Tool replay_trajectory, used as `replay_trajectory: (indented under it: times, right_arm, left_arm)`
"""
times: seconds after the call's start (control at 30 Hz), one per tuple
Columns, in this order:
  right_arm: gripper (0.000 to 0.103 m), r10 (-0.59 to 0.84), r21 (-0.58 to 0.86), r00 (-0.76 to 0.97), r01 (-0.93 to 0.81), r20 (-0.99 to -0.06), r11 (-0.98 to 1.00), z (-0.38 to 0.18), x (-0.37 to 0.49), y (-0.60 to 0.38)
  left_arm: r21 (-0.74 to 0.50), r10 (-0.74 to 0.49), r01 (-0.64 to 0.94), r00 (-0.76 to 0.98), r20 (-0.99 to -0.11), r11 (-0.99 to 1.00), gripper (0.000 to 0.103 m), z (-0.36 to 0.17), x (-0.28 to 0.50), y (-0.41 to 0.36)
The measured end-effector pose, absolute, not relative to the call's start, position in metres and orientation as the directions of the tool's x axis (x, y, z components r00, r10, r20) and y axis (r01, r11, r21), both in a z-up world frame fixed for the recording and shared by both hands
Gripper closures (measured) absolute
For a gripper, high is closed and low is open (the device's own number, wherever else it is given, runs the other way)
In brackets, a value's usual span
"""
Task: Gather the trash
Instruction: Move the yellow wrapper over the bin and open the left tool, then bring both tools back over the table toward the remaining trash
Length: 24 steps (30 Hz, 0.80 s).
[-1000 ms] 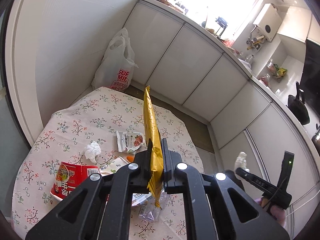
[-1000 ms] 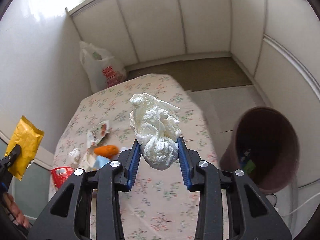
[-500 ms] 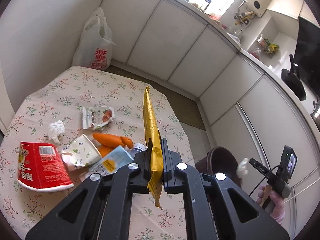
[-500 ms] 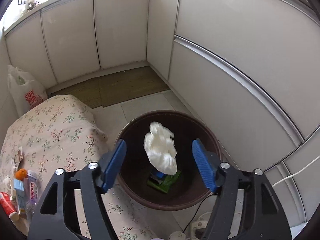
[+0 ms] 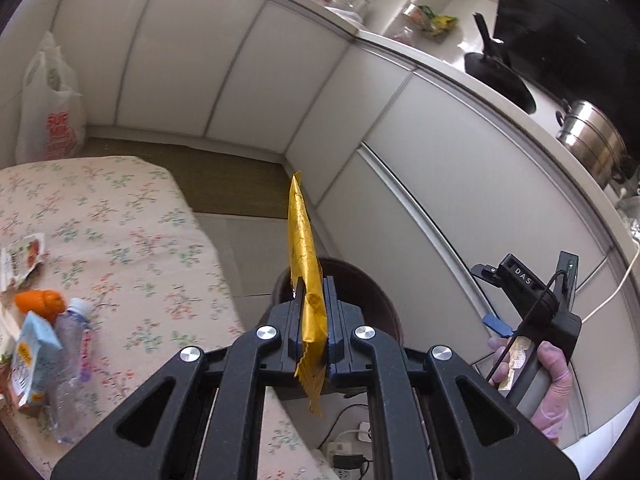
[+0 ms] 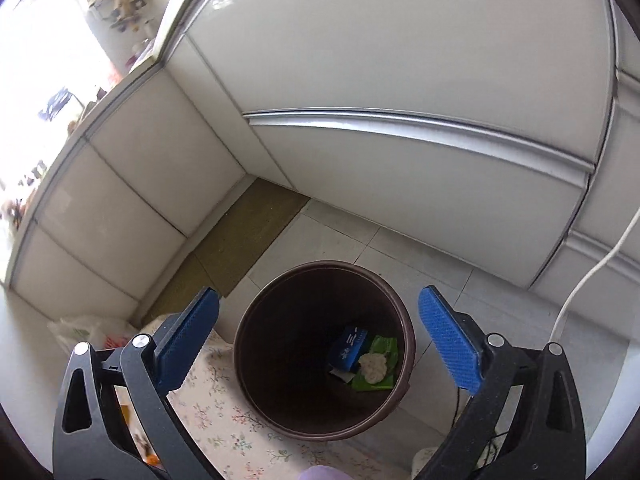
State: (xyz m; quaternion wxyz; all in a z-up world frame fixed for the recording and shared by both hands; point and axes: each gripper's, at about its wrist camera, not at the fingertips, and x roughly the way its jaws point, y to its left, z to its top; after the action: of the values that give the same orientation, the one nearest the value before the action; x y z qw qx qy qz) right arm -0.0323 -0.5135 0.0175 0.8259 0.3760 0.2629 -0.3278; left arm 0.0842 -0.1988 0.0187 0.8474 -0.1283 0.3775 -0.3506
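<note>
**Wrapper over bin**

While your right gripper is opening, empty, above the bin, your left gripper clamps the wrapper upright; the bin lies just beyond and below it.

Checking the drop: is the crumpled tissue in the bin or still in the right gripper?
In the bin. The crumpled tissue lies at the bottom of the brown trash bin; the right gripper has nothing between its opening jaws.
</note>
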Motion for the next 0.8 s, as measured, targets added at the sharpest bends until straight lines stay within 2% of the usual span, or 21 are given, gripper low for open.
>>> replay_trajectory:
  times: [0.17, 0.47, 0.5, 0.57, 0.6, 0.63, 0.8]
  right_arm:
    - [0.007, -0.277, 0.58, 0.681, 0.727, -0.678, 0.368, 0.001, -0.06, -0.542]
    - [0.007, -0.259, 0.637, 0.704, 0.71, -0.662, 0.301, -0.008, -0.079, -0.562]
    - [0.007, -0.261, 0.636, 0.703, 0.71, -0.662, 0.301, -0.008, -0.08, -0.562]
    - [0.007, -0.262, 0.633, 0.703, 0.711, -0.662, 0.308, -0.006, -0.081, -0.561]
    - [0.007, -0.262, 0.627, 0.701, 0.711, -0.663, 0.317, -0.005, -0.08, -0.56]
    - [0.007, -0.262, 0.622, 0.7, 0.712, -0.664, 0.326, -0.003, -0.079, -0.56]
    - [0.007, -0.244, 0.614, 0.705, 0.704, -0.666, 0.357, 0.0, -0.07, -0.556]
  left_arm:
    - [-0.468, -0.716, 0.562, 0.382, -0.585, 0.682, 0.095, 0.01, 0.086, -0.272]
    - [-0.433, -0.687, 0.594, 0.302, -0.661, 0.678, 0.095, -0.032, 0.094, -0.356]
    - [-0.437, -0.685, 0.591, 0.291, -0.668, 0.678, 0.091, -0.035, 0.096, -0.359]
    - [-0.444, -0.675, 0.575, 0.281, -0.682, 0.688, 0.075, -0.039, 0.099, -0.362]
    - [-0.449, -0.676, 0.568, 0.284, -0.68, 0.69, 0.057, -0.038, 0.1, -0.361]
    - [-0.45, -0.678, 0.566, 0.289, -0.676, 0.691, 0.045, -0.036, 0.099, -0.36]
    - [-0.481, -0.692, 0.55, 0.276, -0.667, 0.682, 0.036, -0.031, 0.098, -0.345]
